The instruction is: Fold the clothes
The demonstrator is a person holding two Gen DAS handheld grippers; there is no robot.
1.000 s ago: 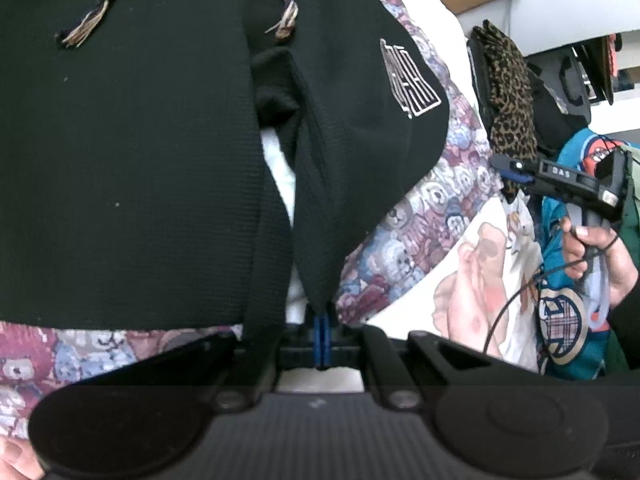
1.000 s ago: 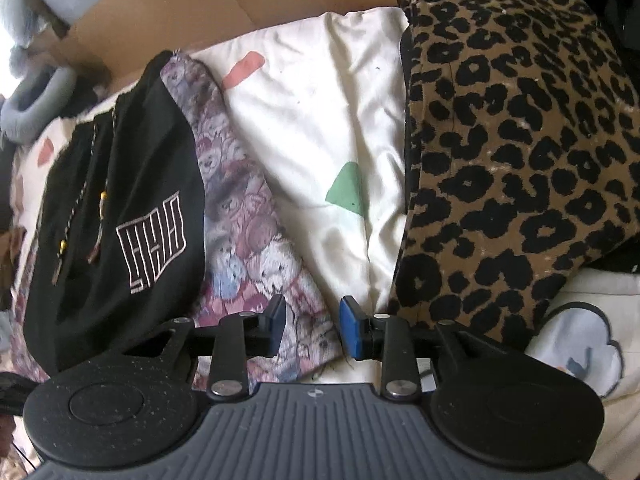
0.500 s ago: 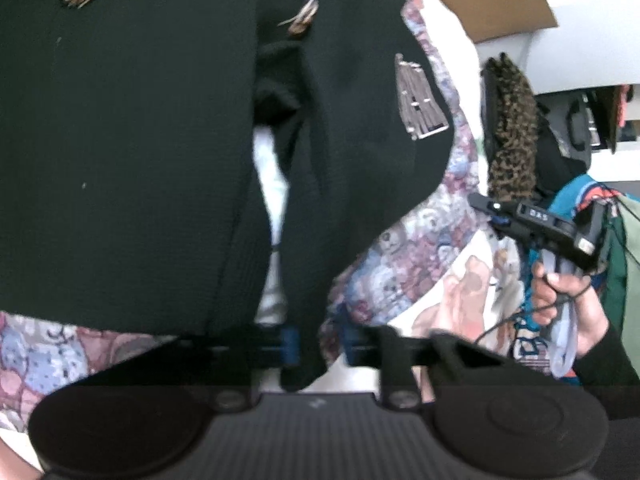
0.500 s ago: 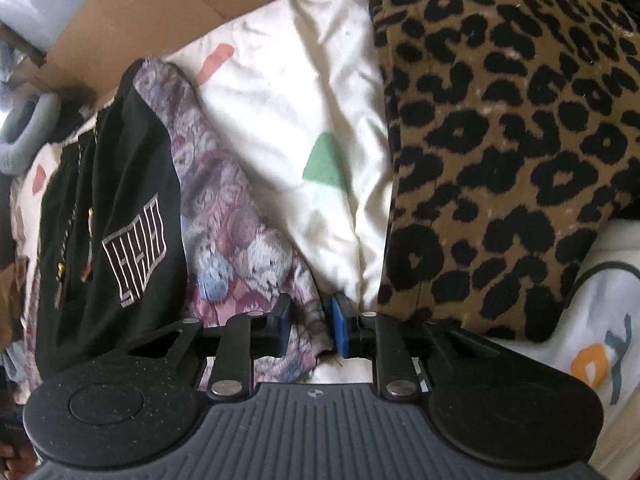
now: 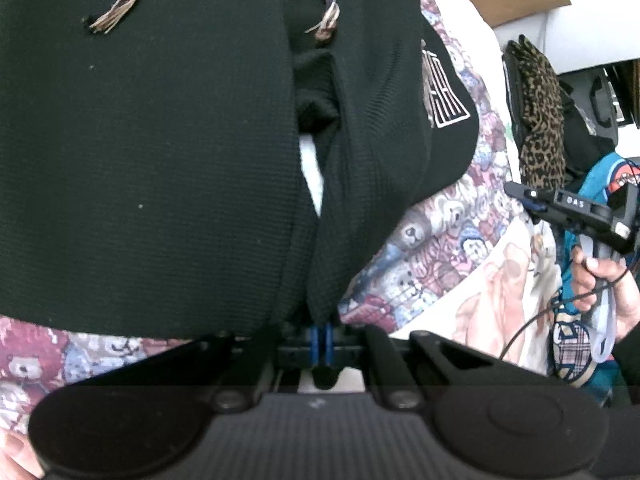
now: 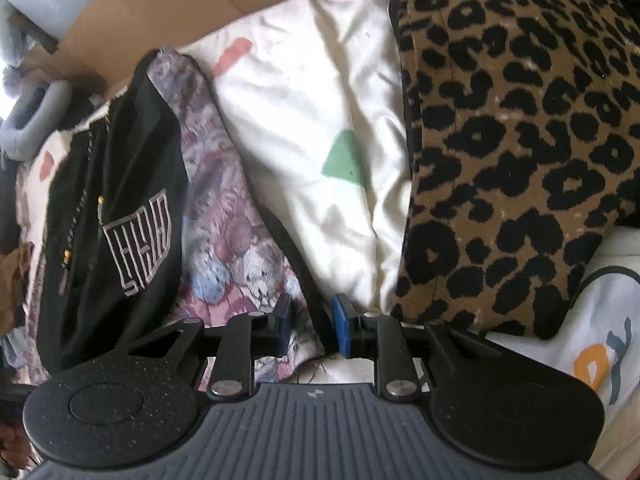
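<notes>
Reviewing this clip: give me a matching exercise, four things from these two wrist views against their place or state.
Things:
1. left gripper
2. black knit garment with white logo
3. leopard-print fabric
4. white sheet with green triangle

Places or states:
A. spread between teddy-bear print fabric and leopard fabric
B. far right of the right wrist view
C. shut on black fabric
D. lying on teddy-bear print fabric

Pairs: 1-C, 2-D, 3-B, 4-A

The right gripper (image 5: 576, 210) bears a small label reading "DAS". The black garment (image 5: 160, 160) carries a white line-lettered logo (image 5: 442, 98) that cannot be read.
</notes>
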